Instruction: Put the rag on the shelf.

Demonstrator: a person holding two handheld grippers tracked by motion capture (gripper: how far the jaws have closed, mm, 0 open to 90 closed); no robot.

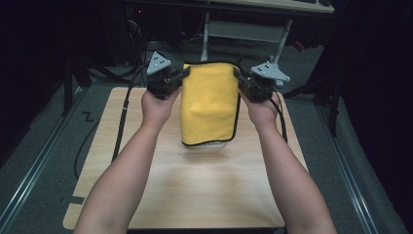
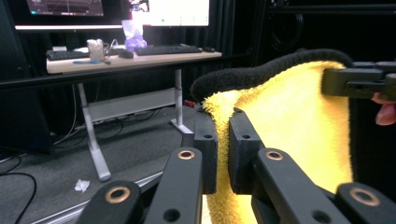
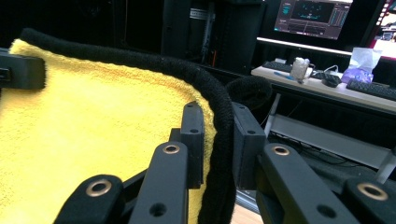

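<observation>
The high view looks forward and down from above the person's side of the wooden table [image 1: 195, 195]. Each gripper view rides close behind its own black jaws, facing level across the room towards a desk [image 2: 135, 58]. All three share the yellow cloth [image 1: 209, 102] stretched between the left gripper [image 1: 181, 77] and right gripper [image 1: 242, 79]
</observation>
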